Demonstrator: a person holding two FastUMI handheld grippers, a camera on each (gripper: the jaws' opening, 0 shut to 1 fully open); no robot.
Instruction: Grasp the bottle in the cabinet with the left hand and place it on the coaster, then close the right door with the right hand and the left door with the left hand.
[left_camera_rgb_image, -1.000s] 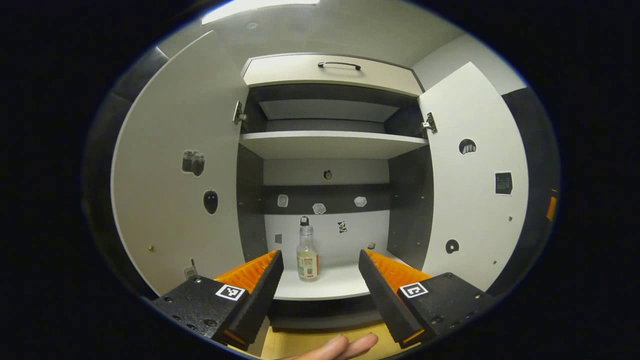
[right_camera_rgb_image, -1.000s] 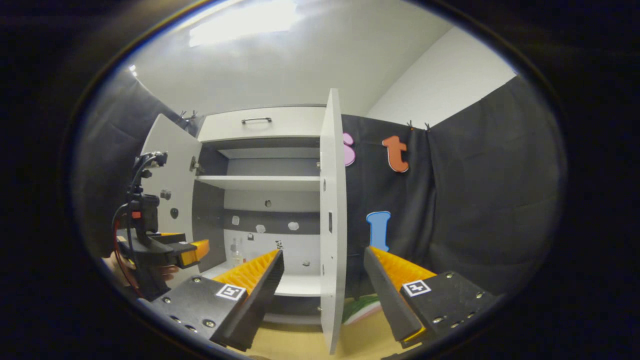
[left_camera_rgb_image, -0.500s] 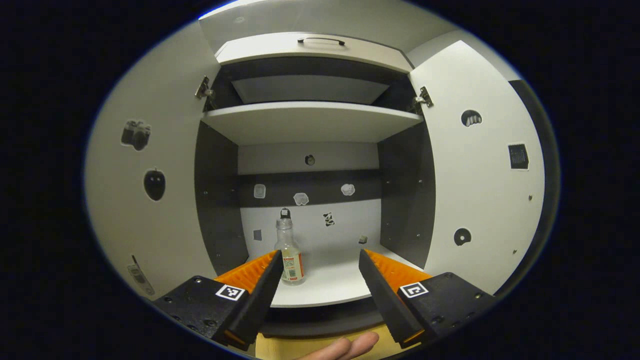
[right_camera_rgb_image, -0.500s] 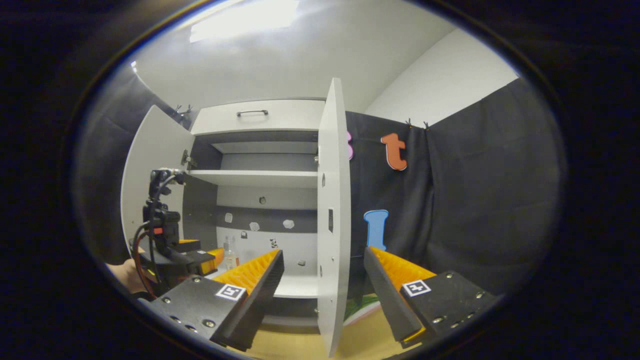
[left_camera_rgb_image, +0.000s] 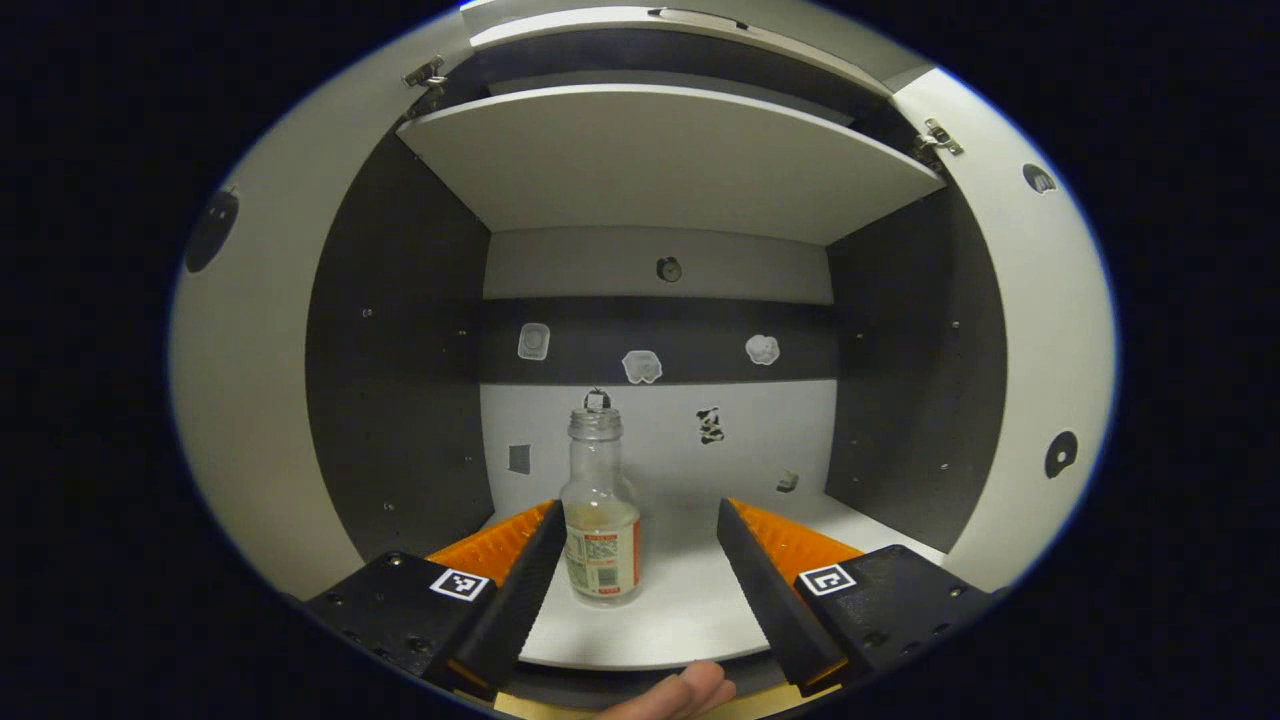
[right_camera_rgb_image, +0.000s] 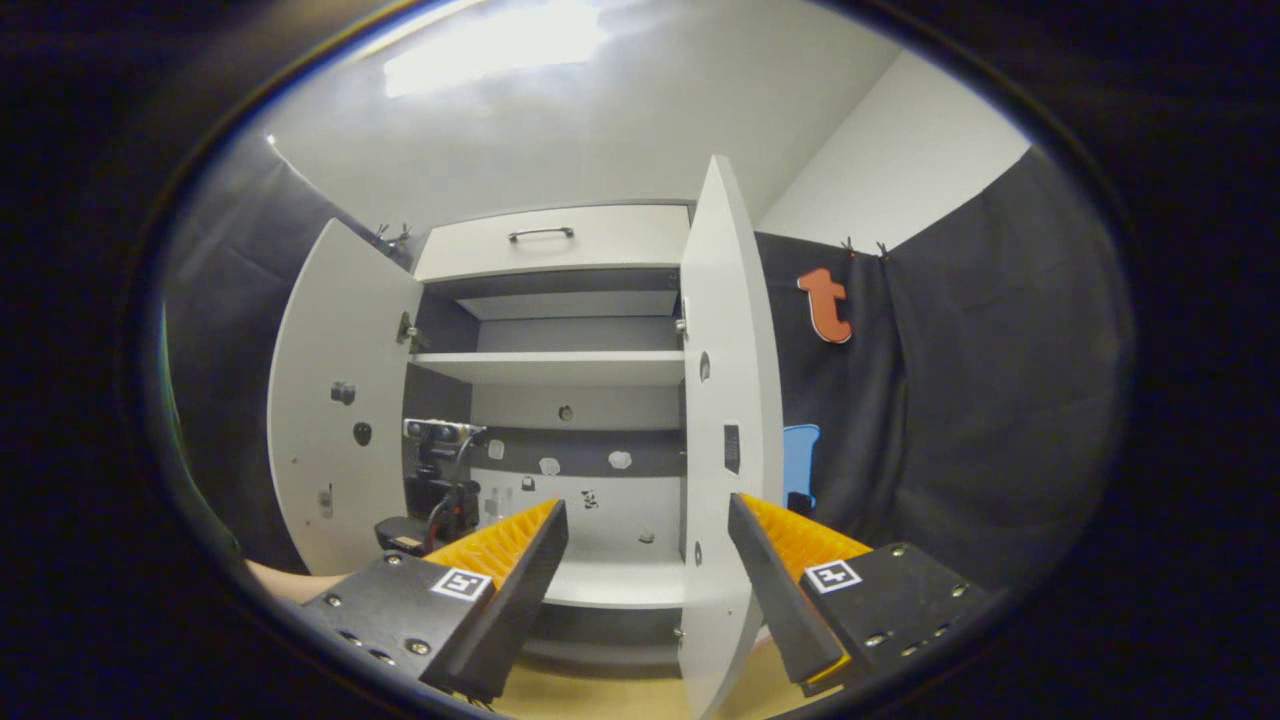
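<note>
Bottle (left_camera_rgb_image: 600, 520) stands upright on the cabinet's lower shelf (left_camera_rgb_image: 690, 610), low and a little left of centre in my left gripper view, between my left gripper's (left_camera_rgb_image: 632, 560) spread fingers and close against the left finger (left_camera_rgb_image: 520, 590); whether that finger touches it I cannot tell, and the right finger is clear of it. It is clear glass or plastic with an open neck, a little pale liquid in the lower half and a label around its base. A fingertip of my hand (left_camera_rgb_image: 690, 690) pokes in at the bottom edge of that view. Past the bottle, small stickers dot the cabinet's back wall (left_camera_rgb_image: 650, 455), and the upper shelf (left_camera_rgb_image: 660, 160) spans the top of the frame. Both doors stand open: the left door (left_camera_rgb_image: 250, 350) along the left edge, the right door (left_camera_rgb_image: 1040, 330) along the right edge. In the right gripper view my right gripper (right_camera_rgb_image: 648, 570) has its fingers apart on nothing, held in front of the cabinet with the right door (right_camera_rgb_image: 725, 430) edge-on at centre frame. My left gripper (right_camera_rgb_image: 435, 500) shows at lower left there, reaching into the lower compartment. A yellowish table (right_camera_rgb_image: 610, 695) shows at the bottom edge.
</note>
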